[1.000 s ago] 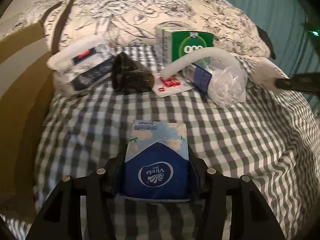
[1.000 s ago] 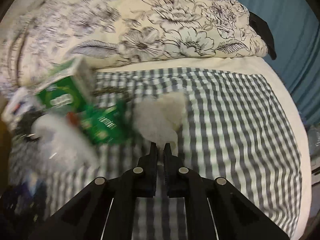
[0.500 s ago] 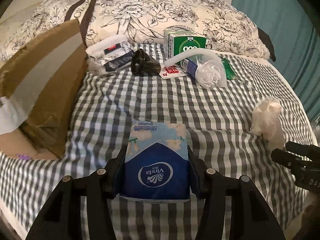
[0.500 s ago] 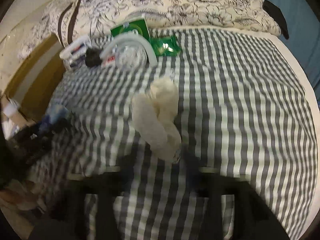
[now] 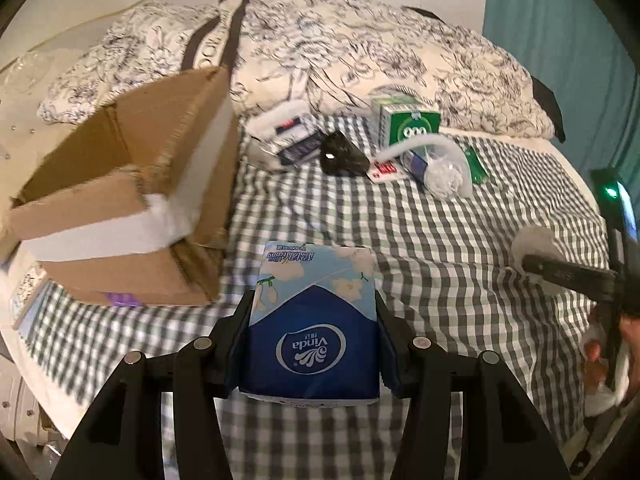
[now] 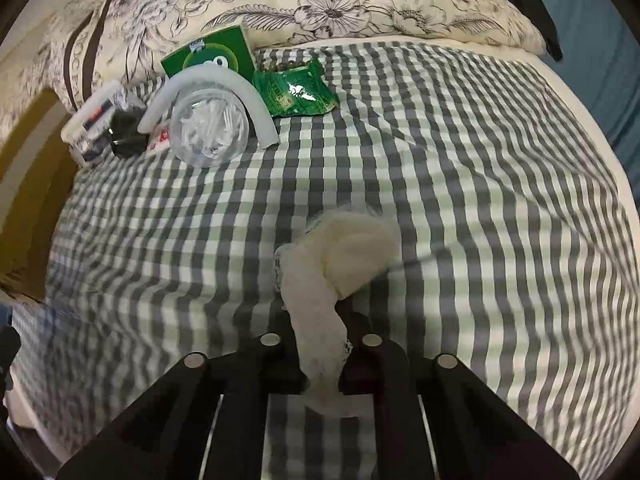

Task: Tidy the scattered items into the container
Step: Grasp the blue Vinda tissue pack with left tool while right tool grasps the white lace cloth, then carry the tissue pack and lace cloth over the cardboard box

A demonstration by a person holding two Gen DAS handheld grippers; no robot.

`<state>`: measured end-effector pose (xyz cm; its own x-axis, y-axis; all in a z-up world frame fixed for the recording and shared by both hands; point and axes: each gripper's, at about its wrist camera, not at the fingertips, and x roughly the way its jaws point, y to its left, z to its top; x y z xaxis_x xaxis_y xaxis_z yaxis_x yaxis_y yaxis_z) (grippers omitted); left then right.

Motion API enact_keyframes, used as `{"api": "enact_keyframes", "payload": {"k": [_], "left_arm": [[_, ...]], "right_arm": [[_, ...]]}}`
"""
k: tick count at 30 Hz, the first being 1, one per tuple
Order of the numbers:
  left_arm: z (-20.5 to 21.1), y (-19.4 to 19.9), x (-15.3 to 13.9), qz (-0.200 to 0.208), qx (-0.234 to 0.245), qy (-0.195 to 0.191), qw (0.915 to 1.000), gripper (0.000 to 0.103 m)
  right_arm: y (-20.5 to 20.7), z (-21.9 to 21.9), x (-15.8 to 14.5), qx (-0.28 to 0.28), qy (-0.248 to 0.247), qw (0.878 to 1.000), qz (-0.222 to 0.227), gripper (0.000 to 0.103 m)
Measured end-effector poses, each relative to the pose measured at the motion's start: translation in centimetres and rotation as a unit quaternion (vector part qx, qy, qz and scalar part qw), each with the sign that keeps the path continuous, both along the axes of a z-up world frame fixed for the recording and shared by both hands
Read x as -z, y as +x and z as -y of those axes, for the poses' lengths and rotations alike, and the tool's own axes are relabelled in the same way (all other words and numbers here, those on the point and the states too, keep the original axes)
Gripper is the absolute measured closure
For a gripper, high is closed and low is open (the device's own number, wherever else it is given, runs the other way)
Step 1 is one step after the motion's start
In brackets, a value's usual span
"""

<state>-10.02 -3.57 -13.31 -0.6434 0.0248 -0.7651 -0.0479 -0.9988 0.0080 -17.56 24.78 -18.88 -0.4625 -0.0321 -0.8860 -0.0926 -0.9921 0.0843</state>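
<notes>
checkered bed (image 5: 440, 240): tissue pack (image 5: 314, 320) clamped in left claw (image 5: 312, 344)

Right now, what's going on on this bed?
A person is tidying scattered things into the cardboard box, a gripper in each hand. The left gripper holds a blue tissue pack; the right gripper has just closed on a white lacy cloth. A green box and other items wait by the pillows.
</notes>
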Motion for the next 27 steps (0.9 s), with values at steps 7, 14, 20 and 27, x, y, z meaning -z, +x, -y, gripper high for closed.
{"api": "enact_keyframes", "payload": {"k": [7, 14, 20, 27], "left_arm": [[1.8, 1.1, -3.9, -0.024, -0.012, 0.013, 0.9996, 0.049], [5.1, 2.8, -9.4, -0.054, -0.025, 0.029, 0.9978, 0.049], [9.6, 3.2, -12.0, -0.074, -0.052, 0.014, 0.9958, 0.049], [13.9, 0.8, -13.1, -0.09, -0.067, 0.015, 0.9935, 0.049]], "right_arm": [[5.5, 2.2, -7.2, -0.05, -0.031, 0.996, -0.068, 0.094], [9.5, 7.0, -14.7, -0.124, -0.068, 0.981, -0.135, 0.093], [10.0, 12.6, -17.9, -0.181, -0.1, 0.964, -0.167, 0.093], [7.6, 21.1, -19.1, -0.246, -0.131, 0.944, -0.174, 0.092]]}}
